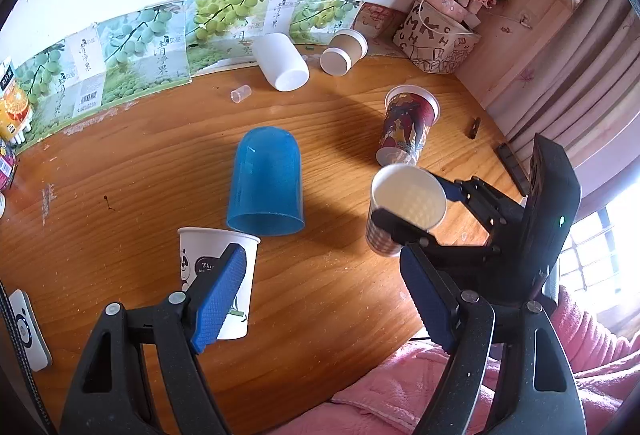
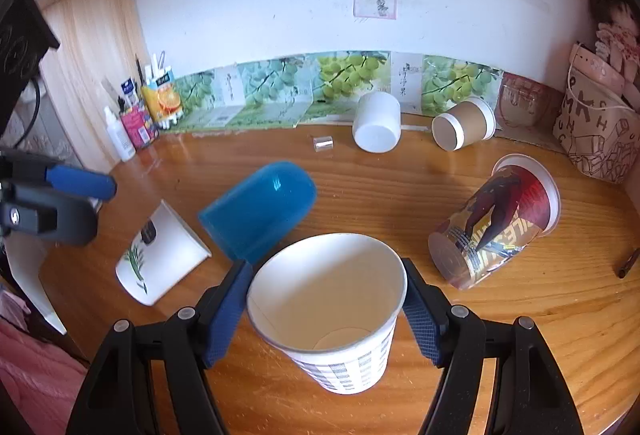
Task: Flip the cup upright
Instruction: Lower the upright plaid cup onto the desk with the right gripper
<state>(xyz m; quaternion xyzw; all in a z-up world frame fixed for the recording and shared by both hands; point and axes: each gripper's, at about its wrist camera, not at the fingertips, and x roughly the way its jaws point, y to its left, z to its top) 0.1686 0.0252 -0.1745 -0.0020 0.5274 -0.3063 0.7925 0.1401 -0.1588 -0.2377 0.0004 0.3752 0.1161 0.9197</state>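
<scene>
My right gripper (image 2: 326, 307) is shut on a checked paper cup (image 2: 340, 331), holding it mouth up just above the wooden desk (image 2: 400, 195). The same cup (image 1: 404, 211) and the right gripper (image 1: 420, 215) show in the left wrist view. My left gripper (image 1: 320, 299) is open and empty, with a white panda cup (image 1: 200, 263) just beyond its left finger (image 1: 220, 295). The panda cup (image 2: 160, 255) looks mouth down. A blue plastic cup (image 1: 266, 187) stands mouth down mid-desk and also shows in the right wrist view (image 2: 260, 211).
A printed cup (image 2: 496, 227) lies on its side at right. A white cup (image 2: 376, 121) and a brown cup (image 2: 464, 123) lie near the wall, by a small clear vial (image 2: 323, 144). Bottles (image 2: 136, 115) stand at back left, a patterned bag (image 2: 596, 131) at back right. Pink cloth (image 1: 440, 387) covers the near edge.
</scene>
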